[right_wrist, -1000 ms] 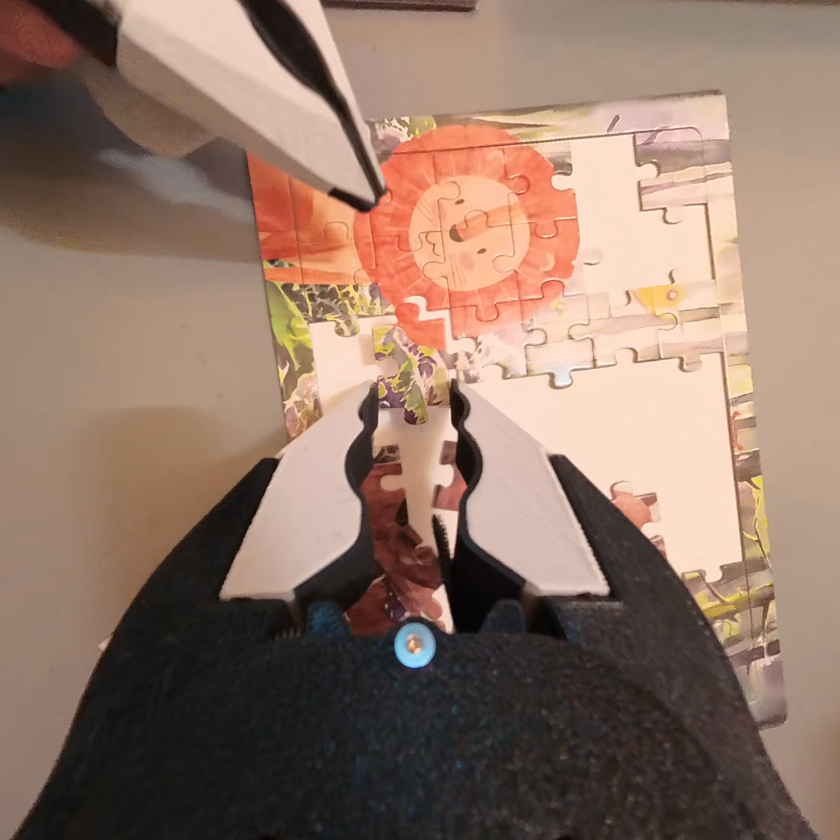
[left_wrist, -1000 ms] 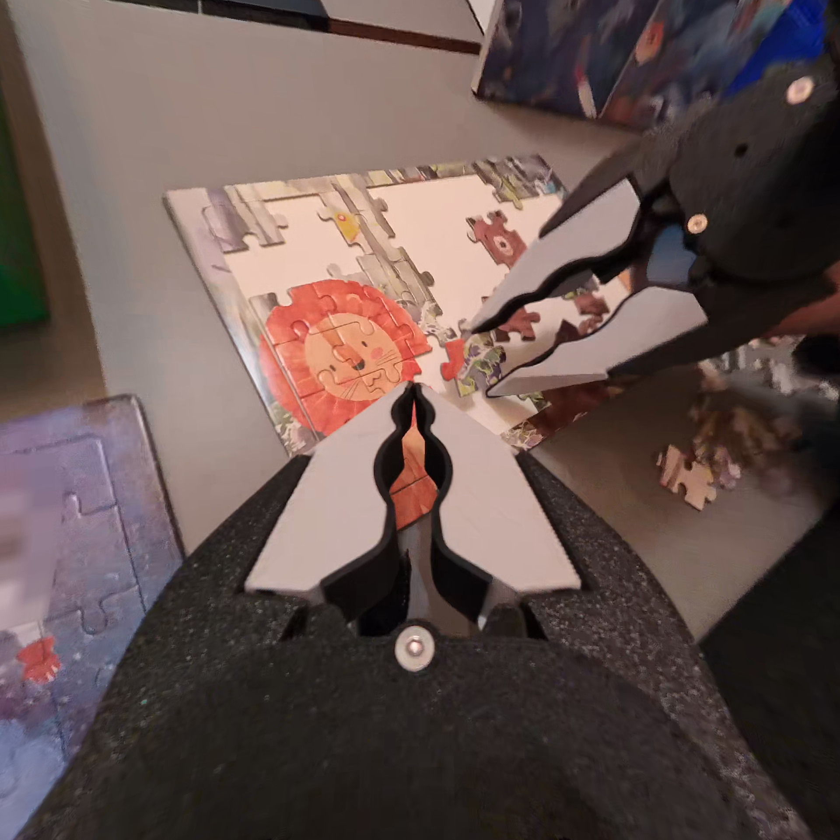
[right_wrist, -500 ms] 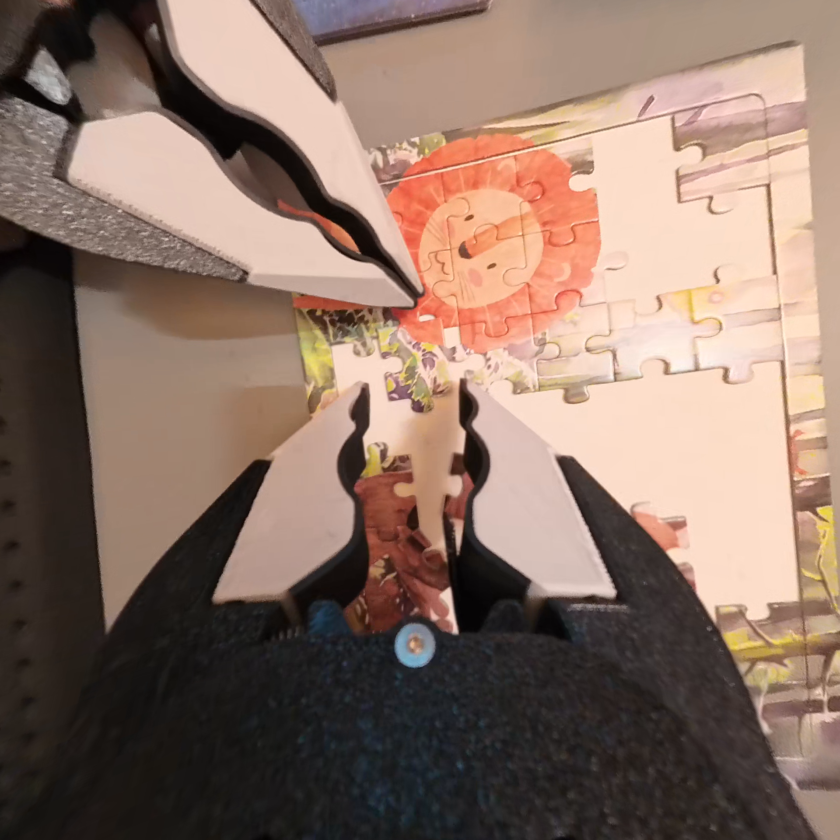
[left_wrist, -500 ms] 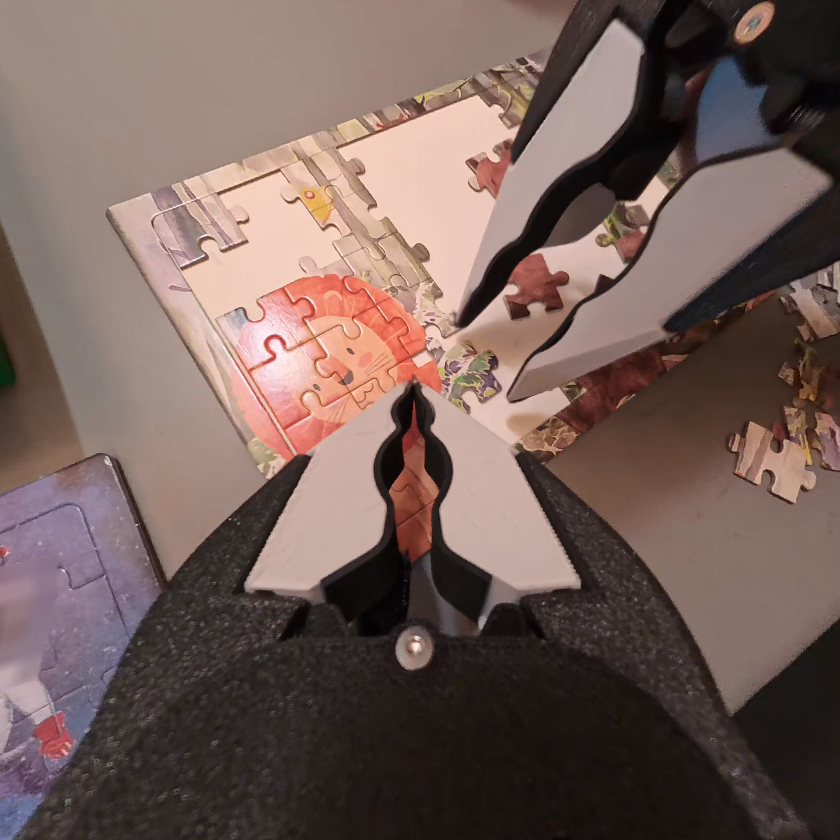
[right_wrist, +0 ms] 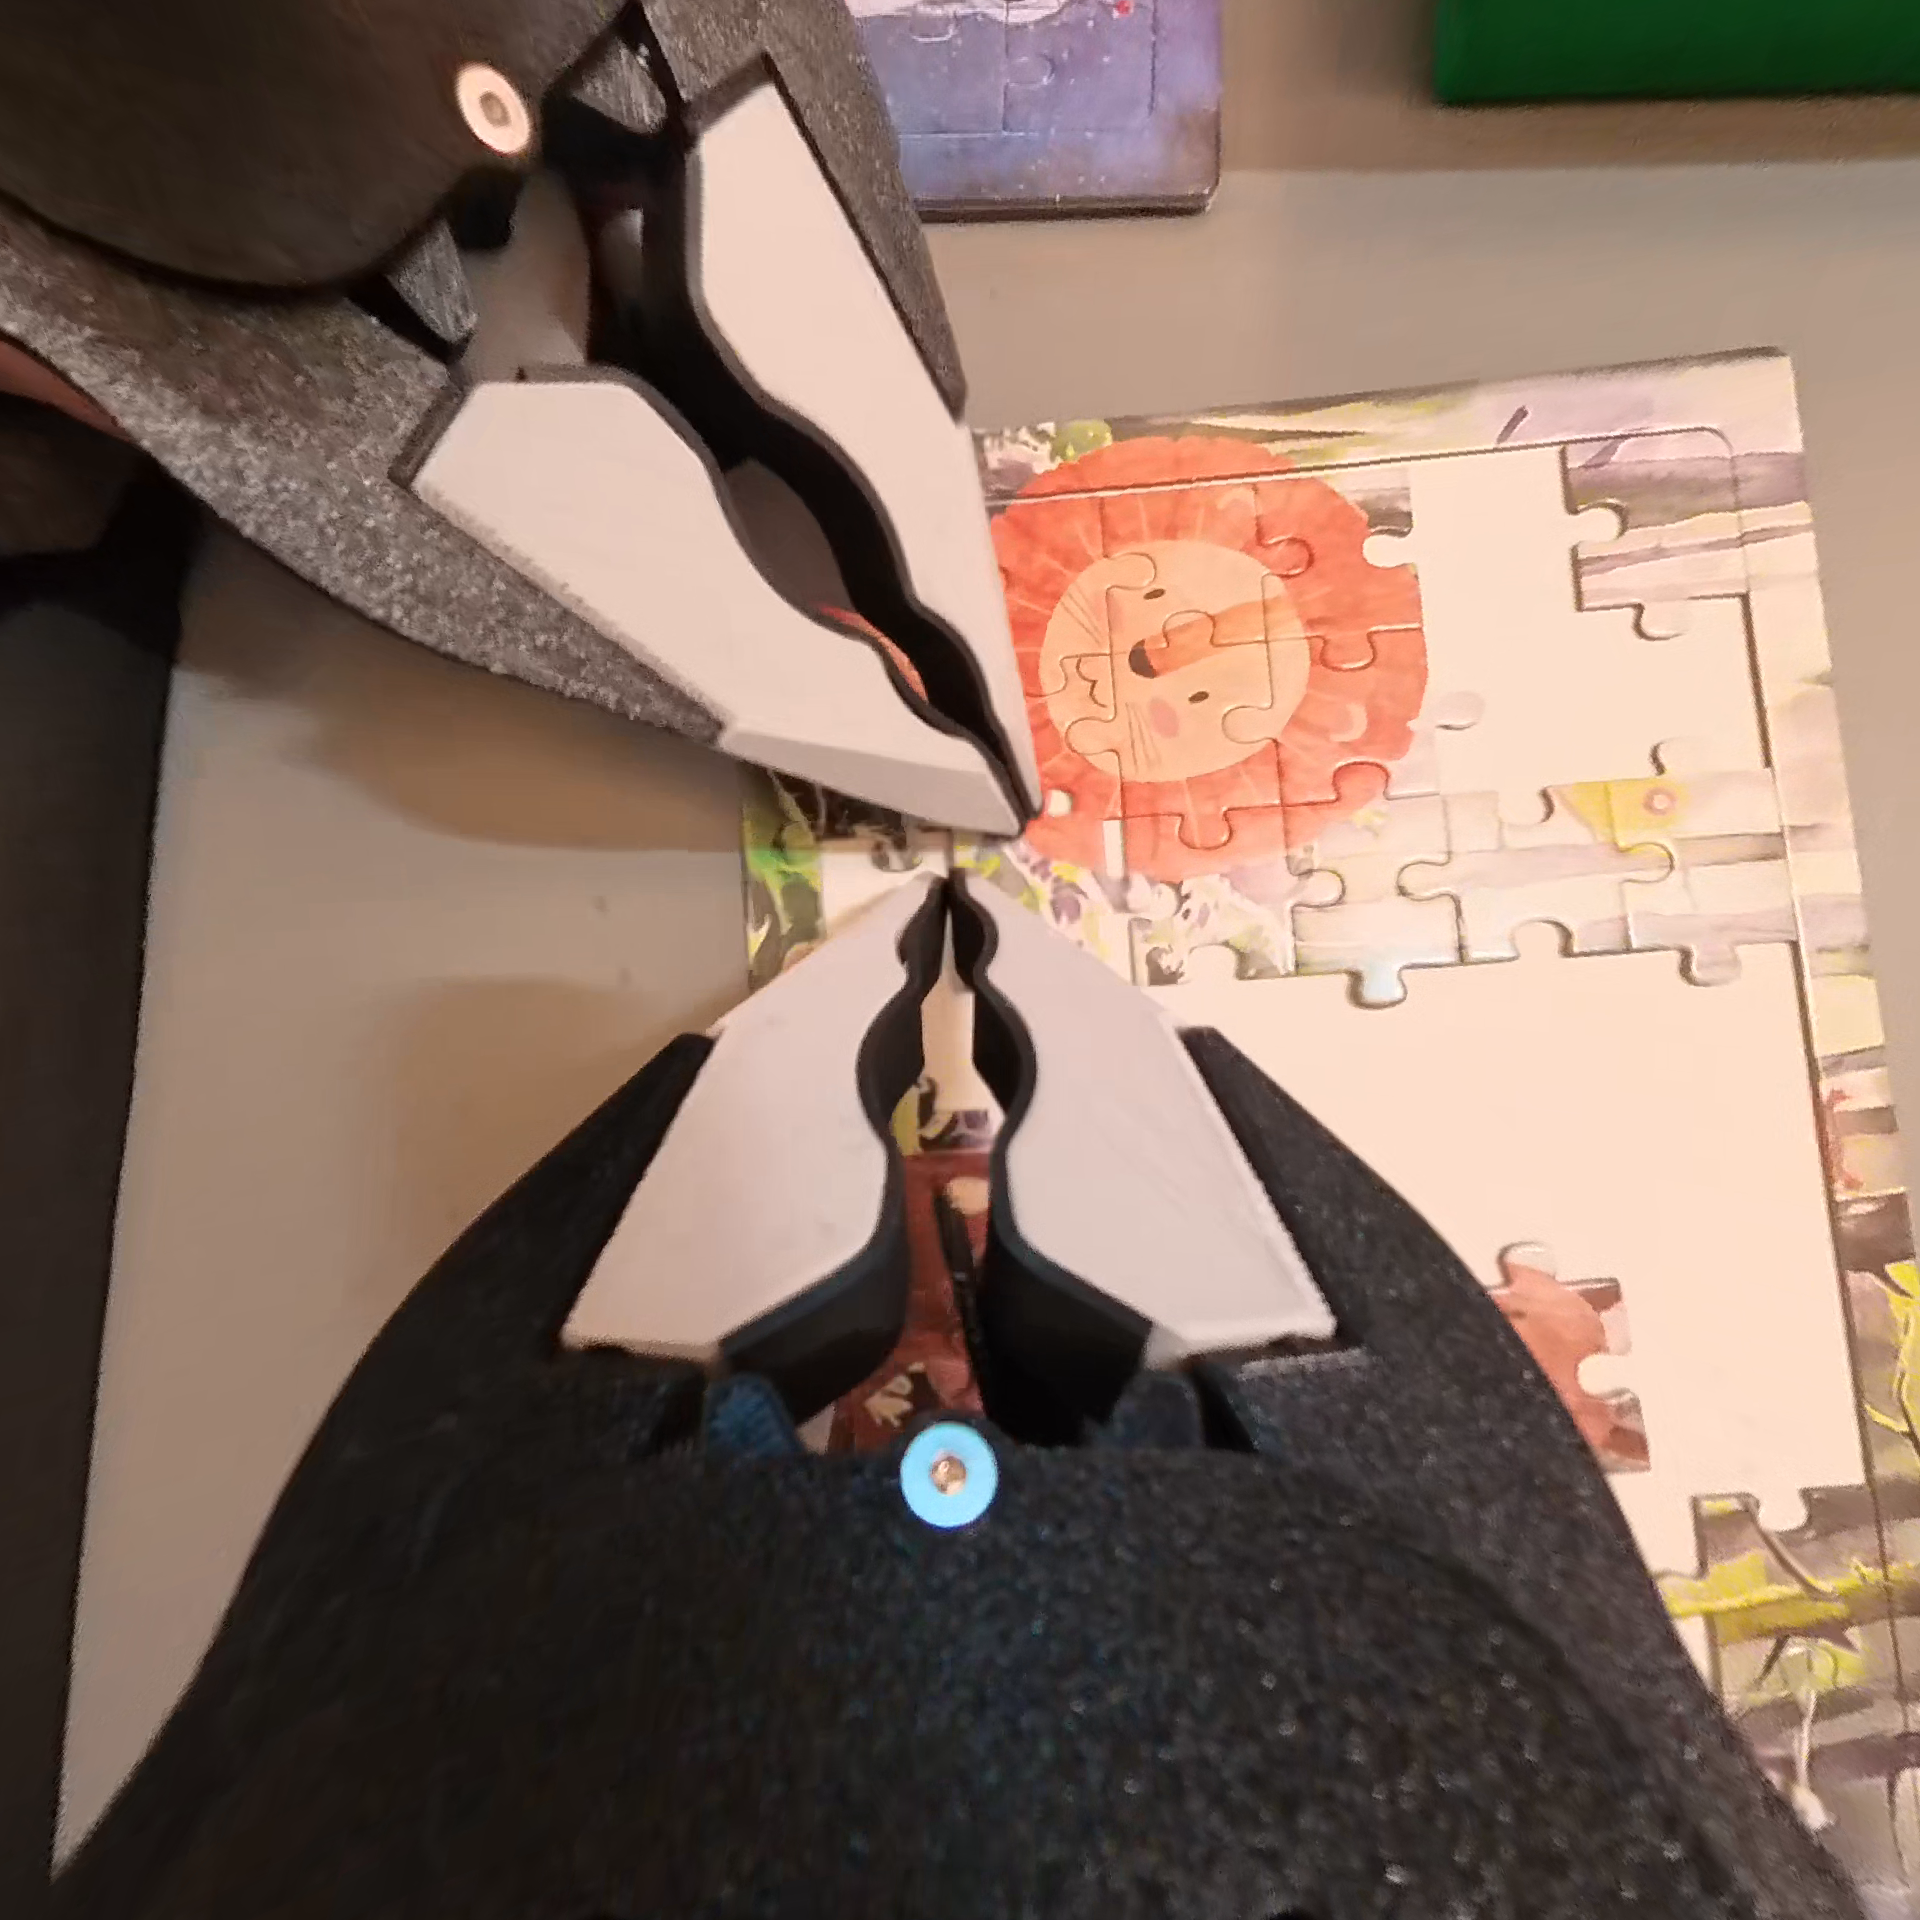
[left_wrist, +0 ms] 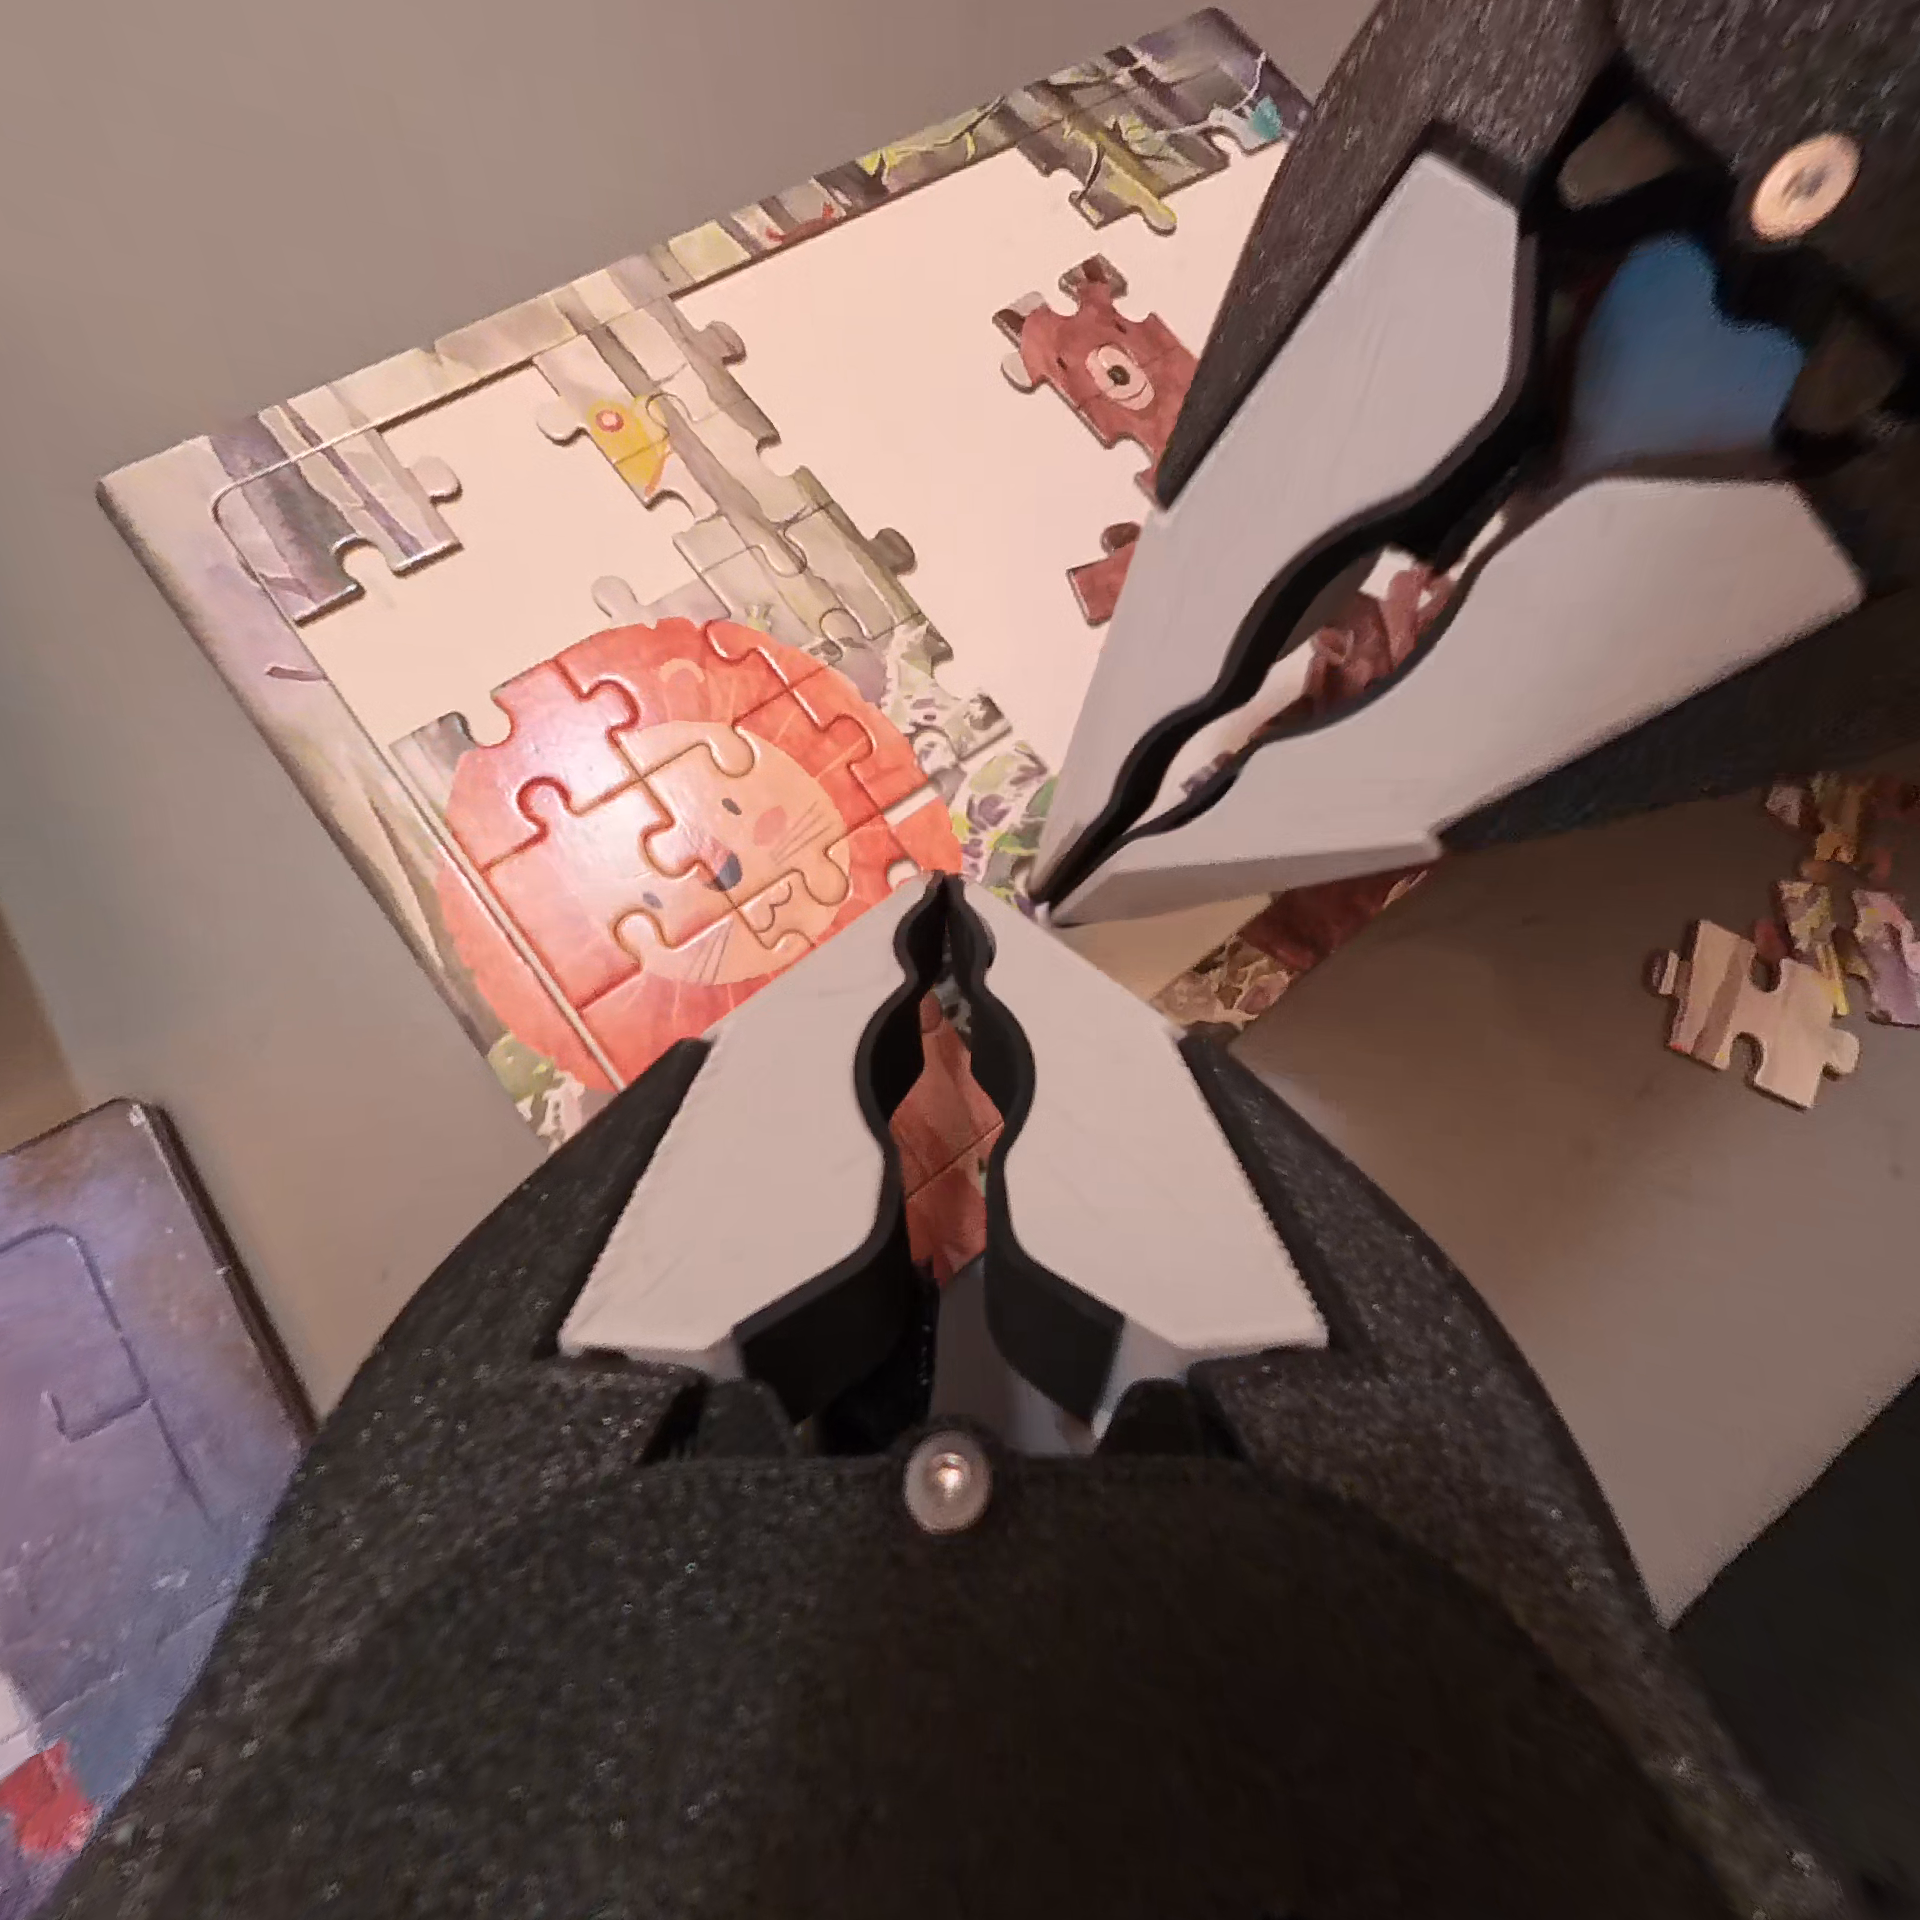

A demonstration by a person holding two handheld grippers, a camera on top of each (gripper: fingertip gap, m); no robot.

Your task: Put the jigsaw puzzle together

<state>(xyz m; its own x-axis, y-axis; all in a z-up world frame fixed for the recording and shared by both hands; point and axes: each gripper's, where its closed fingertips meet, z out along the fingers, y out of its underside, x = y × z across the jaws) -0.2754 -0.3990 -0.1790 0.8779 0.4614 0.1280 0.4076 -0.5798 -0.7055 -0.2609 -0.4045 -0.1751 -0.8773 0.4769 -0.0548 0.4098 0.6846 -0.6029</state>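
The jigsaw board (left_wrist: 343, 727) lies on the beige table, partly filled, with an orange lion face (left_wrist: 717, 821) done; it also shows in the right wrist view (right_wrist: 1558, 1091), lion (right_wrist: 1205, 655). My left gripper (left_wrist: 943, 883) is shut with nothing seen in it, tips down at the lion's mane edge. My right gripper (right_wrist: 948, 881) is shut too, tips on the board by a green and purple foliage piece (right_wrist: 1081, 904). The two tips almost touch: the right gripper (left_wrist: 1044, 904) shows in the left wrist view, the left gripper (right_wrist: 1023, 816) in the right wrist view.
A brown bear piece (left_wrist: 1101, 364) lies loose in the board's bare middle (right_wrist: 1558, 1340). Several loose pieces (left_wrist: 1745, 1008) lie on the table beside the board. A purple puzzle board (left_wrist: 104, 1351) lies nearby (right_wrist: 1060, 104), and a green object (right_wrist: 1662, 52) beyond it. Both grippers' tips are close together, under 4 cm apart.
My right gripper has shut; it was open over the foliage piece. Both grippers have come down closer to the board and their tips have drawn together by the lion.
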